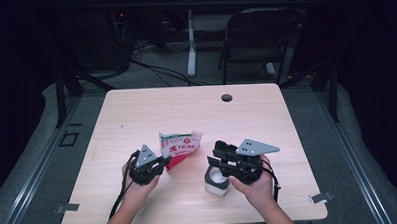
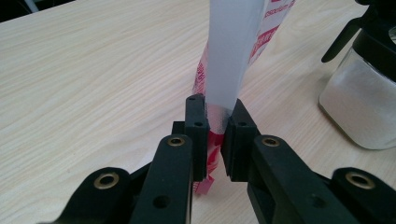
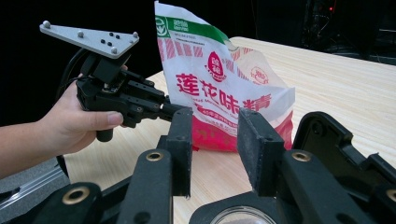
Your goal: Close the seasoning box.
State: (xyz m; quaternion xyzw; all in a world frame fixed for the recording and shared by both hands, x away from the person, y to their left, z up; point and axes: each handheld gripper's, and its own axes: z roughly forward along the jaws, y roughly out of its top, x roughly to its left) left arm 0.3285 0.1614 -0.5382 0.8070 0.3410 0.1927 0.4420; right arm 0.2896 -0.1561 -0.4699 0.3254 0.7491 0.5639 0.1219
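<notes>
Upright, bag (image 1: 179,145) stands long axis vertical, left gripper (image 2: 215,122) clamping its edge; right gripper (image 3: 215,144) open above jar (image 1: 216,180).

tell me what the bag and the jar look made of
Seasoning bag: thin glossy plastic film, judging by its creases, sheen and printed red lettering. Jar: likely clear glass, since white powder shows through its smooth wall; its lid looks like black plastic.

The left hand-held gripper (image 2: 215,116) has its two black jaws pinched on the edge of a red-and-white plastic bag (image 2: 226,56), which rises upright from them. A glass jar of white powder (image 2: 359,107) stands on the light wooden tabletop (image 2: 93,79) to the right.
</notes>
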